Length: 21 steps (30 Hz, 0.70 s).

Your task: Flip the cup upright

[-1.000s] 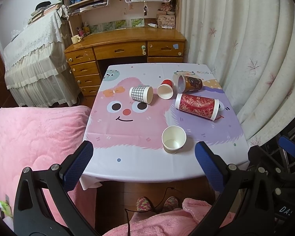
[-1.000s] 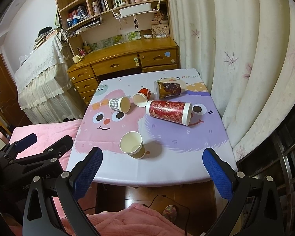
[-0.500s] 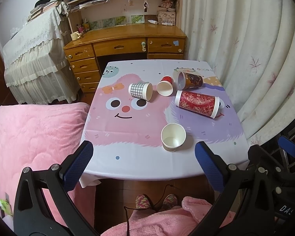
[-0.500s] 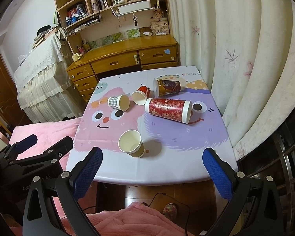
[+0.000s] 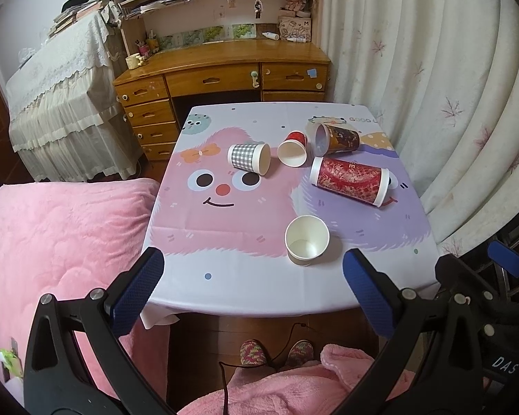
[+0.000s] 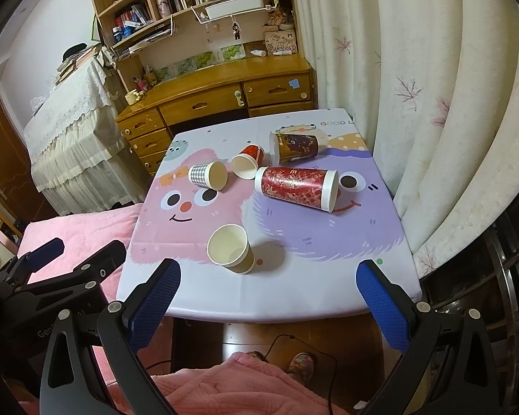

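Both grippers (image 5: pixel 252 290) (image 6: pixel 268 297) wide apart before empty upright cup (image 5: pixel 307 240), four toppled cups (image 5: pixel 349 180).

Plain cup (image 5: pixel 307 240) upright, four cups (image 6: pixel 297 187) toppled

You see ahead of your left hand-held gripper (image 5: pixel 252 287), blue pads on black arms: plain cream cup (image 5: pixel 307 240) | beyond it grey-white checked cup (image 5: pixel 249 158) | red cup (image 5: pixel 293 148), white inside | brown printed cup (image 5: pixel 336 138) | red-gold patterned cup (image 5: pixel 349 181), white rims | desk (image 5: pixel 225 283) cloth pink and lilac, cartoon face | left: pink bed (image 5: pixel 62 235)
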Each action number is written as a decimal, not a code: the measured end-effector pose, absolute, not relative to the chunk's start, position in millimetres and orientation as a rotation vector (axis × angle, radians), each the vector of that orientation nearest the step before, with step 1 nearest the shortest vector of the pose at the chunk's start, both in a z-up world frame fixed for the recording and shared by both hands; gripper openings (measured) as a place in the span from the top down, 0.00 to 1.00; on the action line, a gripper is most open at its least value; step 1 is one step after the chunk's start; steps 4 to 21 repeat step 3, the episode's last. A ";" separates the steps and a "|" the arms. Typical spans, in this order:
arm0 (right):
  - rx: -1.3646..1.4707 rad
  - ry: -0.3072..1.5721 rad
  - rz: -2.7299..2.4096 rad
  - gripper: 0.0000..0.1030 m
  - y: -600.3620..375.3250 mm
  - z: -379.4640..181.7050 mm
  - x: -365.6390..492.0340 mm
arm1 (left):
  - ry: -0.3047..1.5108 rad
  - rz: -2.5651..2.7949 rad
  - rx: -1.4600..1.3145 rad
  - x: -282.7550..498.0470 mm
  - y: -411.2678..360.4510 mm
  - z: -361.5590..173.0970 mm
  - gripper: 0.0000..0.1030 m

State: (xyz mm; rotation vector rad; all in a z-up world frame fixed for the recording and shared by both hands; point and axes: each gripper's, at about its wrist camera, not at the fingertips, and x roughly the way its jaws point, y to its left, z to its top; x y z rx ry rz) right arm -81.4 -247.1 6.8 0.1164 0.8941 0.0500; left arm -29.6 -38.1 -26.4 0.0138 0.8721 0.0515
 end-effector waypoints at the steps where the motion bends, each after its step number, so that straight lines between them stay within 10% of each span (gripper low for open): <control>1: 0.117 0.895 0.050 0.00 -247.1 6.4 -81.6 | 0.873 0.052 0.014 -29.9 -38.2 -27.1 0.00; 21: 0.117 0.896 0.047 0.00 -247.1 6.5 -81.6 | 0.872 0.051 0.015 -29.2 -38.0 -25.9 0.00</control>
